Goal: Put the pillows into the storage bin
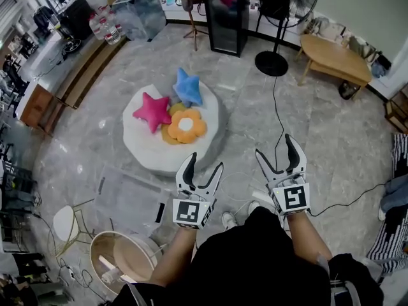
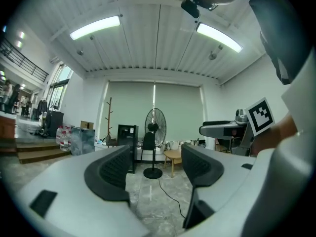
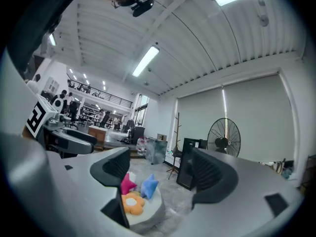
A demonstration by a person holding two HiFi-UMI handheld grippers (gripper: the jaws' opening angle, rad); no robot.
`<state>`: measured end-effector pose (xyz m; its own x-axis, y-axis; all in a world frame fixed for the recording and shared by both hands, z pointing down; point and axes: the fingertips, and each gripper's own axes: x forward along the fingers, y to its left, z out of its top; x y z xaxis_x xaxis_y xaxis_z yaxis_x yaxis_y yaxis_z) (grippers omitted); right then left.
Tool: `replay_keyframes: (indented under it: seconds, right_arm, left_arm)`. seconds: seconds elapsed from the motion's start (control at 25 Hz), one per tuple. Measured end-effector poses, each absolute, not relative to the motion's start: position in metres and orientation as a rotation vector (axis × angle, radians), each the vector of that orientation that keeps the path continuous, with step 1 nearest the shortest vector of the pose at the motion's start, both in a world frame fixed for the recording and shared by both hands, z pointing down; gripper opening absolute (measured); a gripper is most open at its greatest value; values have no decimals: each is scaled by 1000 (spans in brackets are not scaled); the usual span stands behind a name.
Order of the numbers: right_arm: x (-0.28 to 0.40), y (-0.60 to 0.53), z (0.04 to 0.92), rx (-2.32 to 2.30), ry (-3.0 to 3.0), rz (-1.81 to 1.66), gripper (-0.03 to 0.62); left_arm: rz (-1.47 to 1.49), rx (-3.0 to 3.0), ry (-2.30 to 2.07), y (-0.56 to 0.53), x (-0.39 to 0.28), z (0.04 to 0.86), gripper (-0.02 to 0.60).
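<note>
Both grippers are held level and side by side at waist height, as if readying for a reach rather than a grasp. The left gripper's (image 1: 204,161) jaws stand apart with nothing between them but distant floor and a fan (image 2: 154,127). The right gripper's (image 1: 274,145) jaws are likewise spread and empty.

The pillows (image 1: 167,115) lie well ahead of the jaws, untouched: a pink star (image 1: 152,110), a blue star (image 1: 187,87) and an orange flower (image 1: 186,126), bunched on a white pouf (image 1: 207,146). In the right gripper view they sit low between its jaws, nearer the left one, so that gripper seems the better aimed.

What looks like the bin (image 1: 127,196), clear plastic, rests on the floor (image 1: 255,107) to the left of the left jaws, near the person. No pillow is in it yet.

The room is wide, with grey marble flooring. Beyond the pouf are a black cabinet (image 1: 224,14) and a low wooden table (image 1: 335,59). A cable (image 1: 278,116) runs from the fan toward the right jaws.
</note>
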<state>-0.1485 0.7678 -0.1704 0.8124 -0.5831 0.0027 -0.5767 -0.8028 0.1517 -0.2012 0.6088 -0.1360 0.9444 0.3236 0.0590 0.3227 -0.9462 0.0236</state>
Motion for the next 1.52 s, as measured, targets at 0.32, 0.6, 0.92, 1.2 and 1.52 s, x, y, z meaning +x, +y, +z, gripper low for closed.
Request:
replay_keyframes:
  seconds: [0.32,0.6,0.92,1.2,1.52]
  right_arm:
    - [-121,733,-167,2826,-977,-82,598]
    - [-71,702,-149,2819,-1063,-20,598]
    - [17,658,-140,2747,-1282,-15,598]
    - [91,618,-125,2629,-1485,51,599]
    - [122,550,-110,2521,-1672,57,598]
  left_arm:
    - [105,3079,281,554,-189,-125,348]
    - [165,3097,148,522,-155,-114,351]
    - [216,3105,-5,496,-84,-110,354]
    - [278,3112,-184,474,-26,-102,367]
    - [300,3072,-515,409,-24,-102,402]
